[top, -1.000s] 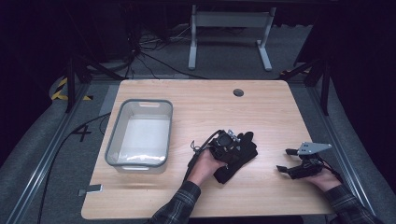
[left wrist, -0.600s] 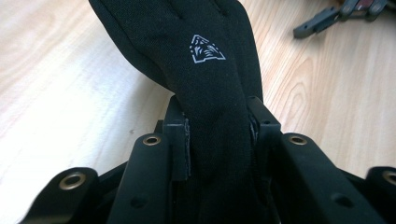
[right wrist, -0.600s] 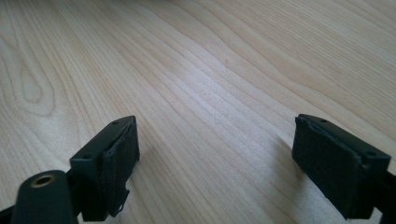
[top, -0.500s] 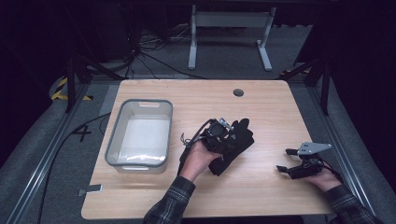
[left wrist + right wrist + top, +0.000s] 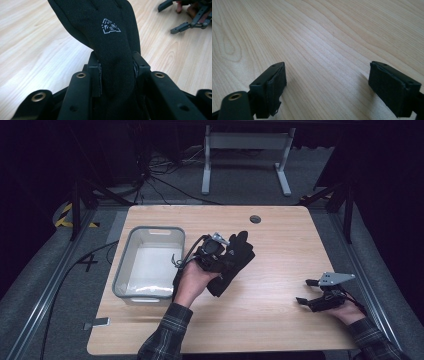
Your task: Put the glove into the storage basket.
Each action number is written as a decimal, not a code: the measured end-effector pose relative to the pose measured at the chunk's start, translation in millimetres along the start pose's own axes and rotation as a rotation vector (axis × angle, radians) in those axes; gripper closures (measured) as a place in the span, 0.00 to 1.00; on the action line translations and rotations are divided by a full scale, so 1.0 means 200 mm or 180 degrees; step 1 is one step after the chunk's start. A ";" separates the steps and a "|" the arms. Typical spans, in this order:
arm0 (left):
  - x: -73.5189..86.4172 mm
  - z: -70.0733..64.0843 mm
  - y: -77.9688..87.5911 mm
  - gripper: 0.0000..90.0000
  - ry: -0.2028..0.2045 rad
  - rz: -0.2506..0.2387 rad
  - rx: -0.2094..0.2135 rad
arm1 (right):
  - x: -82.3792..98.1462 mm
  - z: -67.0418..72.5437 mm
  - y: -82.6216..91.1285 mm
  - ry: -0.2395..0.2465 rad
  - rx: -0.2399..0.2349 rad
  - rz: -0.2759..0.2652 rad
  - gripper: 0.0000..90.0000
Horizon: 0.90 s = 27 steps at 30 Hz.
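Note:
A black glove [image 5: 236, 255] with a small white logo [image 5: 110, 26] is pinched between the jaws of my left gripper [image 5: 212, 254], which holds it just above the table middle, right of the bin. In the left gripper view the glove [image 5: 112, 50] runs up from between the two pads. My right gripper [image 5: 306, 292] rests low near the table's right front, jaws wide open over bare wood [image 5: 327, 62], nothing between them. The right gripper [image 5: 185, 17] also shows far off in the left gripper view.
A clear grey plastic bin [image 5: 148, 262] stands on the left part of the wooden table [image 5: 280, 320]; its inside looks bare. A small round grommet [image 5: 255, 219] sits near the far edge. Dark floor, cables and a metal stand lie beyond the table.
My left gripper has carried the glove up and leftward, toward the bin. The right gripper has stayed put.

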<state>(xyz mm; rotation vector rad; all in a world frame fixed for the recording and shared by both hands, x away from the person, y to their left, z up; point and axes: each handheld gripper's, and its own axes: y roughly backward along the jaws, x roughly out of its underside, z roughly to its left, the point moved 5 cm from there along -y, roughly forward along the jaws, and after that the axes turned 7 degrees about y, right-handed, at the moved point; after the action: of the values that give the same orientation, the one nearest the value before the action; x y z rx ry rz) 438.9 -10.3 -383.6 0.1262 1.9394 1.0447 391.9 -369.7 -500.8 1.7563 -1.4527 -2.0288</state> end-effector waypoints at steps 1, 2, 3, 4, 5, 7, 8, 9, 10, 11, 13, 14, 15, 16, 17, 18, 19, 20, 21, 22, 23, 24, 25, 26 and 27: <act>0.00 0.02 0.03 0.75 0.0026 -0.0021 -0.0033 | 0.00 0.00 0.00 0.0000 0.0000 0.0000 0.17; 0.00 0.02 0.03 0.75 0.0026 -0.0021 -0.0033 | 0.00 0.00 0.00 0.0000 0.0000 0.0000 0.17; 0.01 0.04 0.05 0.75 0.0043 -0.0039 -0.0063 | 0.00 0.00 0.00 0.0000 0.0000 0.0000 0.17; 0.01 0.06 0.09 0.75 0.0082 -0.0076 -0.0100 | 0.00 0.00 0.00 0.0001 0.0000 0.0000 0.17; 0.01 0.06 0.09 0.75 0.0082 -0.0076 -0.0100 | 0.00 0.00 0.00 0.0001 0.0000 0.0000 0.17; 0.03 0.10 0.14 0.75 0.0121 -0.0107 -0.0188 | 0.00 0.00 0.00 0.0000 0.0000 0.0000 0.17; 0.03 0.12 0.16 0.75 0.0132 -0.0118 -0.0222 | 0.00 0.00 0.00 0.0001 0.0000 0.0001 0.17; 0.04 0.13 0.18 0.75 0.0157 -0.0133 -0.0246 | 0.00 0.00 0.00 0.0007 0.0001 0.0002 0.17; 0.05 0.15 0.20 0.75 0.0182 -0.0151 -0.0272 | 0.00 0.00 0.00 0.0010 0.0003 0.0003 0.16; 0.06 0.17 0.22 0.75 0.0196 -0.0157 -0.0299 | 0.00 0.00 0.00 0.0010 0.0008 0.0002 0.16; 0.08 0.20 0.26 0.75 0.0231 -0.0187 -0.0339 | 0.00 0.00 0.00 0.0005 0.0020 0.0012 0.13; 0.09 0.22 0.28 0.75 0.0274 -0.0214 -0.0375 | 0.00 0.00 0.00 -0.0003 0.0025 0.0027 0.11; 0.10 0.23 0.30 0.75 0.0296 -0.0232 -0.0397 | 0.00 0.00 -0.01 0.0007 0.0023 0.0036 0.09; 0.11 0.25 0.32 0.75 0.0337 -0.0255 -0.0417 | 0.00 0.00 -0.01 0.0007 0.0032 0.0056 0.06; 0.13 0.27 0.34 0.75 0.0380 -0.0277 -0.0453 | 0.00 0.00 -0.01 -0.0009 0.0045 0.0073 0.05; 0.14 0.29 0.36 0.75 0.0408 -0.0296 -0.0478 | 0.00 -0.01 -0.01 -0.0006 0.0048 0.0074 0.05; 0.16 0.31 0.39 0.75 0.0440 -0.0310 -0.0508 | 0.00 -0.01 -0.01 -0.0007 0.0054 0.0079 0.04; 0.17 0.33 0.40 0.75 0.0470 -0.0327 -0.0531 | 0.00 -0.01 -0.01 -0.0019 0.0058 0.0093 0.03; 0.19 0.35 0.42 0.75 0.0508 -0.0349 -0.0565 | 0.00 -0.01 -0.02 -0.0034 0.0051 0.0095 0.02; 0.20 0.36 0.44 0.75 0.0524 -0.0357 -0.0590 | 0.00 -0.01 -0.02 -0.0033 0.0048 0.0096 0.02; 0.20 0.36 0.44 0.75 0.0524 -0.0357 -0.0590 | 0.00 -0.01 -0.02 -0.0033 0.0048 0.0096 0.02; 0.22 0.39 0.46 0.75 0.0550 -0.0384 -0.0617 | 0.00 -0.01 -0.02 -0.0035 0.0048 0.0097 0.02; 0.25 0.42 0.49 0.75 0.0640 -0.0414 -0.0659 | 0.00 -0.01 -0.02 -0.0035 0.0047 0.0097 0.02; 0.26 0.44 0.50 0.75 0.0653 -0.0423 -0.0677 | 0.00 -0.01 -0.02 -0.0034 0.0047 0.0097 0.02; 0.28 0.46 0.51 0.75 0.0697 -0.0436 -0.0713 | 0.00 -0.01 -0.02 -0.0035 0.0048 0.0097 0.02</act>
<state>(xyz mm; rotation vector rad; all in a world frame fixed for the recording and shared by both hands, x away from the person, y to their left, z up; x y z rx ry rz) 443.2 138.2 -370.1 -0.2523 1.9762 1.2151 394.4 -369.0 -503.1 1.7202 -1.4925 -2.0213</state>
